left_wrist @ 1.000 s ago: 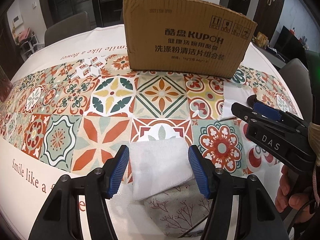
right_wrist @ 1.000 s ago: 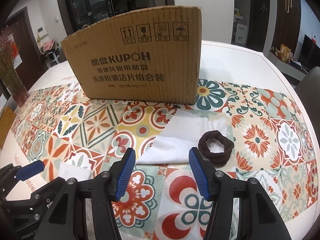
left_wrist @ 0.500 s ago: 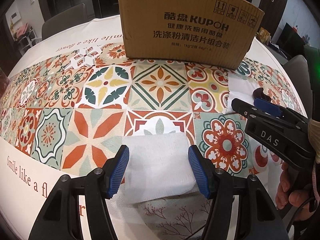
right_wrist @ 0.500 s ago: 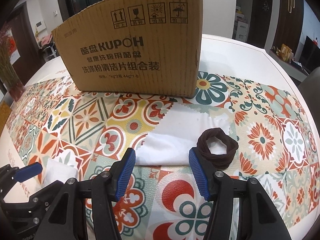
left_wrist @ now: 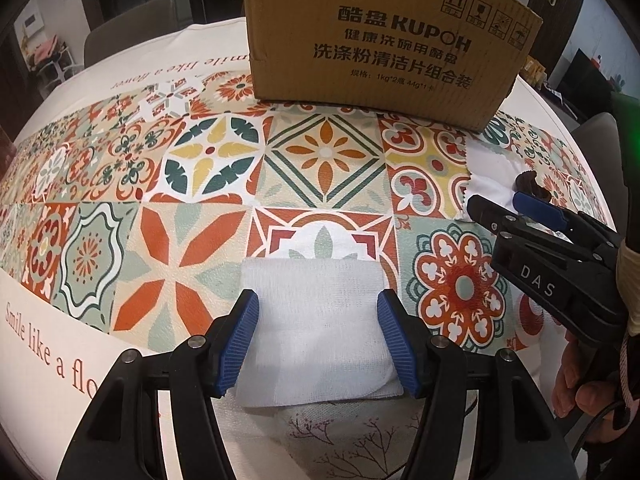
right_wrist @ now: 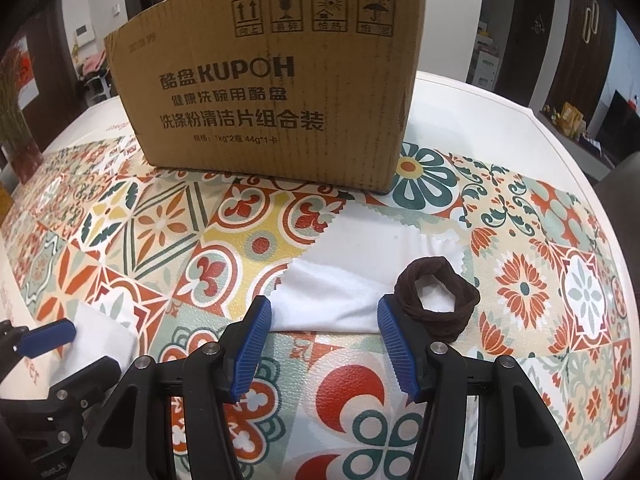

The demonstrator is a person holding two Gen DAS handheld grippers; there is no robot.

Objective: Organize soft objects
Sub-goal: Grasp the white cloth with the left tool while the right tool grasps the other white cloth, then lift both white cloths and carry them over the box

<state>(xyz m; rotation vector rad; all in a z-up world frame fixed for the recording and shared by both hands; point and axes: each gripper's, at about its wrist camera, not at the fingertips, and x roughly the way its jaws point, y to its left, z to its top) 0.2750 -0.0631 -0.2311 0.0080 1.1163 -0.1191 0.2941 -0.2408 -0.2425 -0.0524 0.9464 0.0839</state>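
A folded white gauze cloth (left_wrist: 316,328) lies flat on the patterned tablecloth, on top of a grey cloth with a twig print (left_wrist: 352,440). My left gripper (left_wrist: 320,340) stands open astride the gauze, its blue pads at the cloth's two side edges without squeezing it. My right gripper (right_wrist: 324,344) is open just above the near edge of a white cloth with zigzag edges (right_wrist: 360,276). A brown hair tie (right_wrist: 436,304) rests on that cloth, right beside the right pad. Each gripper shows in the other's view: right gripper (left_wrist: 496,202), left gripper (right_wrist: 24,336).
A brown cardboard box (left_wrist: 380,40) (right_wrist: 272,92) stands upright on the table behind both cloths. A person's hand (left_wrist: 580,384) holds the right gripper. Chairs stand beyond the round table's far edge.
My left gripper has come down and forward, so the gauze now sits deeper between its fingers and the box looks nearer. The right gripper has barely shifted.
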